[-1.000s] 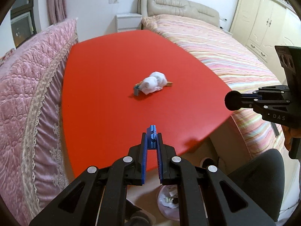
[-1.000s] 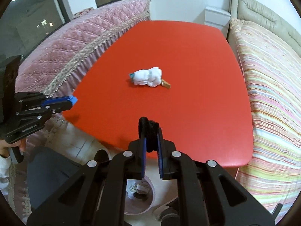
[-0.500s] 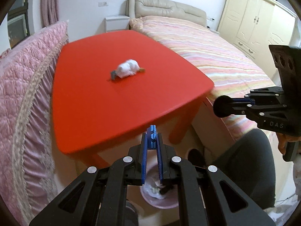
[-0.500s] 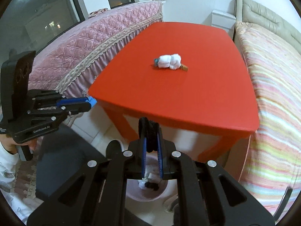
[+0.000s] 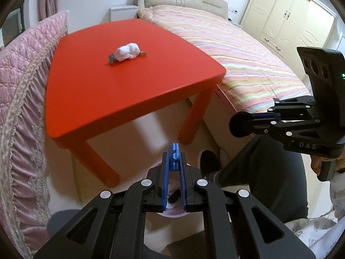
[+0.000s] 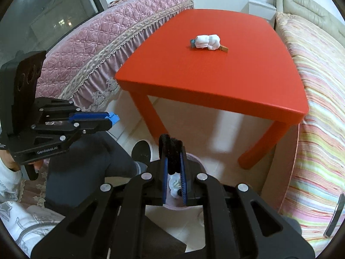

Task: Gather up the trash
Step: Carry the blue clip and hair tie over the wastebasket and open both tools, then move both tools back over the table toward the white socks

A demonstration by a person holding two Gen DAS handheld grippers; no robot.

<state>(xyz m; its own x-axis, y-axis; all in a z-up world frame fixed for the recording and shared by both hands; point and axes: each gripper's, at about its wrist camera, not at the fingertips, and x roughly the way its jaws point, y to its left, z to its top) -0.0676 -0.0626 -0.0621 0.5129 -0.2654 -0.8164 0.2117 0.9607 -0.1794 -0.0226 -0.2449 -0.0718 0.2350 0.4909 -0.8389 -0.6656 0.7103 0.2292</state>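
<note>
**Both grippers carrying trash above the bin**

The left gripper point(image 5: 174, 151) has its fingers pinched on a small blue piece point(image 5: 173, 153) at lower centre. The right gripper point(image 6: 171, 151) has its fingers clamped on a black fuzzy scrap point(image 6: 170, 149). Under both sits a pink bin point(image 6: 195, 161) holding white trash. More trash, a white wad point(image 6: 207, 41), lies on the red table point(image 6: 215, 79) in the upper frame

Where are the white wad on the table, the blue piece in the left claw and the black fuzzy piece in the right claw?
white wad point(image 5: 127, 51), left wrist view, middle of the crumpled lump.
blue piece point(image 5: 174, 157), left wrist view, part sticking out past the pads.
black fuzzy piece point(image 6: 171, 149), right wrist view, its upper bulge.
</note>
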